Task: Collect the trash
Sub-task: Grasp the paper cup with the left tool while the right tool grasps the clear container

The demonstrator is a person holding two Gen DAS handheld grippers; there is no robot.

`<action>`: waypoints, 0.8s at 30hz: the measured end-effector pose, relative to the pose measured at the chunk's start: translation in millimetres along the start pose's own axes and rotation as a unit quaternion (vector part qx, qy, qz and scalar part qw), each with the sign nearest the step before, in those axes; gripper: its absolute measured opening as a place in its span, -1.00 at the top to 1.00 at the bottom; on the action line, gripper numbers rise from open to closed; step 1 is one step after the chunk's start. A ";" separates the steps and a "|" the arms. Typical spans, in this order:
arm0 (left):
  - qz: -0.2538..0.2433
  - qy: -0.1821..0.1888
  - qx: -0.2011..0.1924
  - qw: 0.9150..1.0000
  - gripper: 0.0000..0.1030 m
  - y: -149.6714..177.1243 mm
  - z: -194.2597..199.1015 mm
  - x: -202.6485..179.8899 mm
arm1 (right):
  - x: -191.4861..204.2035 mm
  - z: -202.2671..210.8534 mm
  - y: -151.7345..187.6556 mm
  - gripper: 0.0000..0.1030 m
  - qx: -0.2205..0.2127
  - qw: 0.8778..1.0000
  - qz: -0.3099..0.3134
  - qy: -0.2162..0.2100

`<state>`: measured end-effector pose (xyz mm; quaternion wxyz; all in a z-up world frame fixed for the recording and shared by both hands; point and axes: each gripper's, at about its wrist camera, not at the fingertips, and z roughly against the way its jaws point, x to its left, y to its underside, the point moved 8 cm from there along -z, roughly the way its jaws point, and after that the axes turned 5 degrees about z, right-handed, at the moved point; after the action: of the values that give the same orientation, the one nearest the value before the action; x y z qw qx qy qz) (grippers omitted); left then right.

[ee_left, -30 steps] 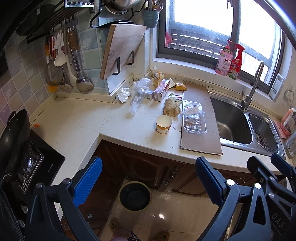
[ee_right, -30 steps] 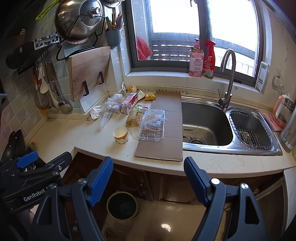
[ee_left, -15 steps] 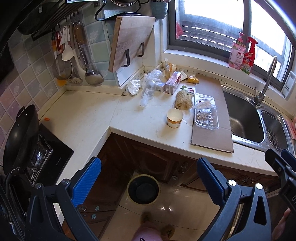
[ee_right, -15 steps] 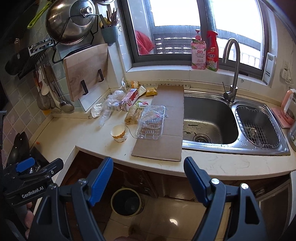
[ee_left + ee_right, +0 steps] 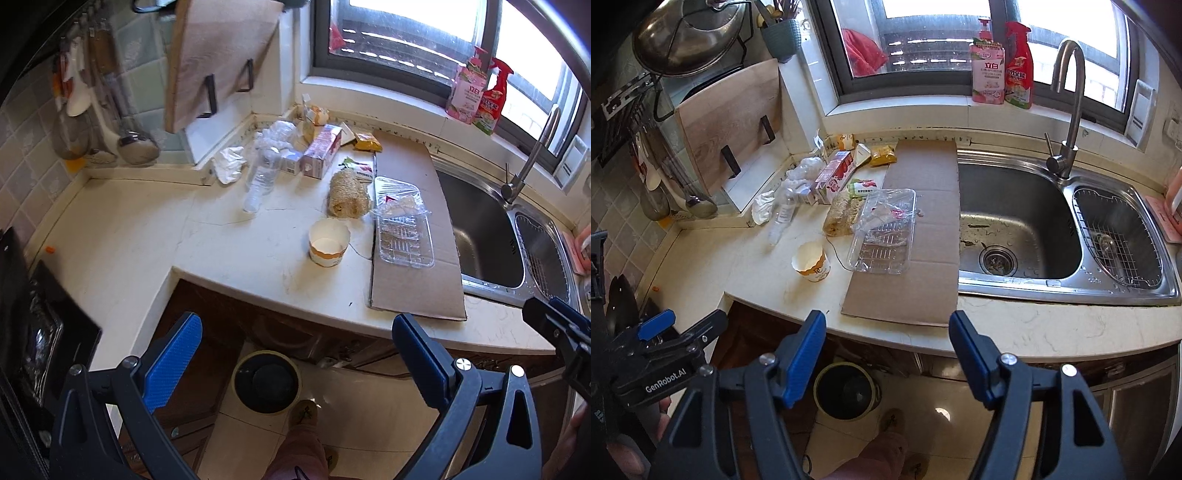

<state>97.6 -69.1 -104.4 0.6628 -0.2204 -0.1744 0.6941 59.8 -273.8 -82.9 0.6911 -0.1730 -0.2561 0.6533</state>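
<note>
Trash litters the cream counter (image 5: 229, 254): a paper cup (image 5: 328, 242) (image 5: 811, 261), a clear plastic tray (image 5: 402, 225) (image 5: 884, 230) on a flat cardboard sheet (image 5: 417, 291) (image 5: 912, 288), a loofah-like bundle (image 5: 347, 194), a plastic bottle (image 5: 260, 181) (image 5: 781, 218), a pink carton (image 5: 322, 151) (image 5: 834, 177), crumpled tissue (image 5: 229, 162) and a yellow packet (image 5: 365, 142). A dark bin (image 5: 266, 380) (image 5: 846, 389) stands on the floor below. My left gripper (image 5: 295, 349) hangs open and empty over the counter's front edge. My right gripper (image 5: 886, 345) holds nothing, its jaws wide but closing.
A steel double sink (image 5: 1052, 229) with a tap (image 5: 1067, 110) lies right of the cardboard. Two cleaner bottles (image 5: 1001, 62) stand on the window sill. A cutting board (image 5: 218, 62) and ladles hang on the tiled wall. A black stove (image 5: 33, 332) sits at left. A person's foot (image 5: 303, 417) is near the bin.
Both grippers have come closer to the counter and lower, so the trash looks larger. The right gripper's jaws have narrowed a little. Nothing on the counter has moved.
</note>
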 end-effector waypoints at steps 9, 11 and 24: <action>0.010 0.072 0.062 0.995 -0.97 -30.4 -81.4 7.9 | -0.7 -85.5 -34.8 -0.15 0.057 0.998 -0.030 -0.011; 0.014 0.081 0.071 0.994 -0.90 -37.5 -97.6 10.4 | -4.3 -106.9 -39.6 -0.05 0.073 0.996 -0.044 -0.016; -0.010 0.112 0.122 0.986 -0.33 -67.6 -183.1 -5.5 | -37.7 -191.2 -58.3 0.21 0.119 0.988 -0.095 0.002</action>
<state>253.1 -79.6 -222.0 0.7068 -0.2124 -0.0149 0.6746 217.6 -298.0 -209.0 0.7664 -0.0657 -0.1905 0.6099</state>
